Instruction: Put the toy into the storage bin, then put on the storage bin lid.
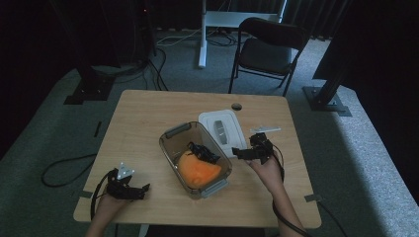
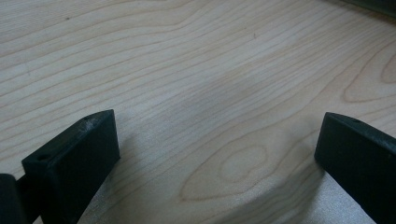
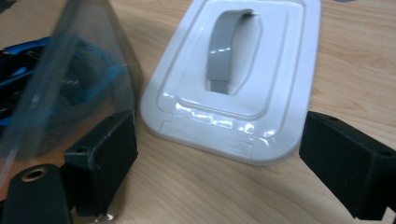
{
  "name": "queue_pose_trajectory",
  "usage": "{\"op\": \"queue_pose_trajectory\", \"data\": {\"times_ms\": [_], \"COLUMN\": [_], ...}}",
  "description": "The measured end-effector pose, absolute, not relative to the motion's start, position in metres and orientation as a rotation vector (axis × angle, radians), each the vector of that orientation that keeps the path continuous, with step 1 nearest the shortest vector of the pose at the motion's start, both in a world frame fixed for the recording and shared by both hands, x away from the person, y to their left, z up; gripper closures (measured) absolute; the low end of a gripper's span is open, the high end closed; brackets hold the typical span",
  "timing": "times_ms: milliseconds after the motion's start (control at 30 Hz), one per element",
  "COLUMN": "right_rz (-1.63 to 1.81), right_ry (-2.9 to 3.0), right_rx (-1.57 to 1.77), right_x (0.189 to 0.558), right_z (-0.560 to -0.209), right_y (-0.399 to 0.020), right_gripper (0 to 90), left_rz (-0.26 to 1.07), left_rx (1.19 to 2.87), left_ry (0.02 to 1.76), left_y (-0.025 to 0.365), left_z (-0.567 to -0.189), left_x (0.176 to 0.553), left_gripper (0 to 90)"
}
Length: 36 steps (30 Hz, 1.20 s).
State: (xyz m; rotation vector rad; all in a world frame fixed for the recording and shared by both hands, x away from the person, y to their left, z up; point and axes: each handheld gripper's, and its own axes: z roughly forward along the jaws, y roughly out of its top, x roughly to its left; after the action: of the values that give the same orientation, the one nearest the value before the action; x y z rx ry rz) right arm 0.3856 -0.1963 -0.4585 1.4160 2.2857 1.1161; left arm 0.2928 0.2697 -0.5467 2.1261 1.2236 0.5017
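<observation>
A clear plastic container point(image 1: 170, 137) with grey end clips stands in the middle of the wooden table point(image 1: 143, 118). Inside lie an orange rounded thing point(image 1: 198, 170) and a black and blue item point(image 1: 202, 152). The container's white lid point(image 1: 222, 126) with a grey handle lies flat just behind and right of it. My right gripper point(image 1: 238, 153) is held beside the container's right wall, open and empty. In the right gripper view the lid point(image 3: 233, 84) lies just ahead of the open gripper point(image 3: 217, 154), and the container wall point(image 3: 70, 70) is at the left. My left gripper point(image 1: 143, 190) rests near the front left, open point(image 2: 217, 149) over bare wood.
A small white strip point(image 1: 265, 130) lies on the table right of the lid. A round cable hole point(image 1: 236, 106) sits near the far edge. Beyond the table stand a black folding chair point(image 1: 267, 49) and a white desk leg point(image 1: 202, 34); cables run over the carpet.
</observation>
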Motion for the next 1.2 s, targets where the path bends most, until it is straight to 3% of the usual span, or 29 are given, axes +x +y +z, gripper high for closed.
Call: {"op": "queue_pose_trajectory", "data": {"times_ms": [1200], "right_rz": [1.043], "right_ry": [2.331], "right_rx": [1.412], "right_x": [0.415], "right_z": [-0.484], "right_y": [-0.173], "right_gripper": [13.3], "left_rz": [0.502], "left_rx": [2.127], "left_ry": [1.224], "left_y": [0.270], "left_z": [-0.547], "left_x": [0.293], "left_gripper": [0.3]}}
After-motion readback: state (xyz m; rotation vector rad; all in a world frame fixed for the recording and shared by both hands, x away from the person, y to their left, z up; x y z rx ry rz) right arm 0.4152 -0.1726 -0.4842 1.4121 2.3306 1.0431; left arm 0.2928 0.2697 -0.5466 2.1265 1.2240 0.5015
